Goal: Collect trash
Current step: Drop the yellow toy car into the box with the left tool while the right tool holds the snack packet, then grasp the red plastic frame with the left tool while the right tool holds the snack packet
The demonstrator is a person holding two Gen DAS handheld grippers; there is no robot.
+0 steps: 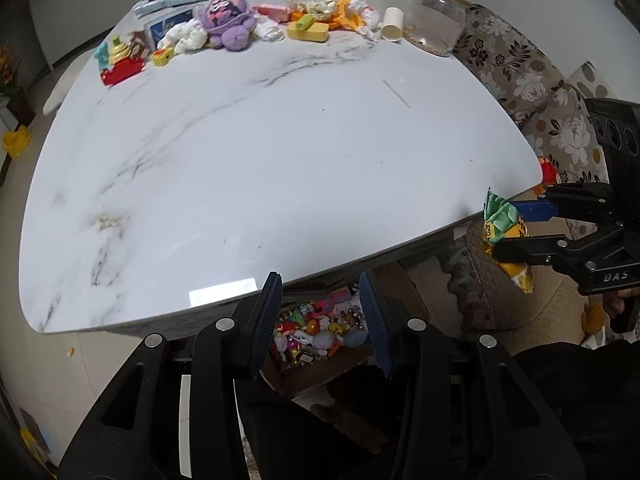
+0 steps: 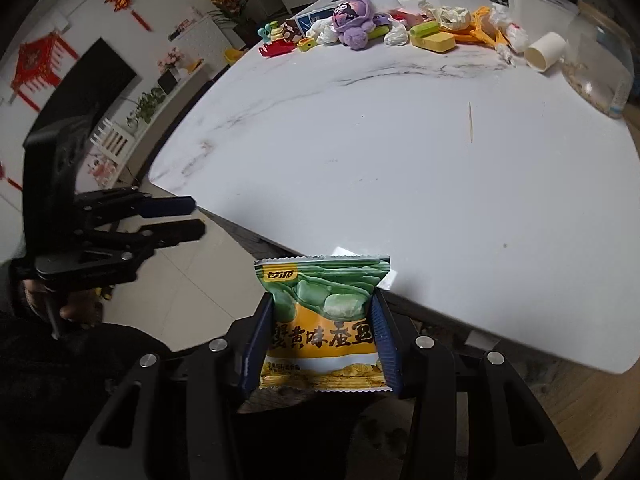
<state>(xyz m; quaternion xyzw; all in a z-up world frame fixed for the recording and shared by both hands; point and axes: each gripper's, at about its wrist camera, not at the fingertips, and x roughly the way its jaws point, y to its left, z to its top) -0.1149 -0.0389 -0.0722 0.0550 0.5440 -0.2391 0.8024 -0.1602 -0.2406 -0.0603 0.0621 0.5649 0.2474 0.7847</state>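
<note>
My right gripper [image 2: 322,320] is shut on a green and yellow snack packet [image 2: 322,320], held just off the near edge of the white marble table [image 2: 360,160]. It also shows in the left wrist view [image 1: 516,228], with the packet [image 1: 502,224] between its fingers. My left gripper [image 1: 320,312] is open and empty, hovering off the table's near edge above a cardboard box [image 1: 320,376] on the floor, filled with colourful trash [image 1: 316,328]. In the right wrist view the left gripper [image 2: 196,218] is at the left, beside the table.
A pile of wrappers, tissues, a purple plush toy [image 1: 228,20], a yellow block [image 1: 308,32], paper tubes [image 1: 392,24] and a glass jar [image 1: 436,20] lies along the table's far side. A thin stick [image 1: 396,94] lies mid-table. A floral-covered sofa [image 1: 520,72] is at right.
</note>
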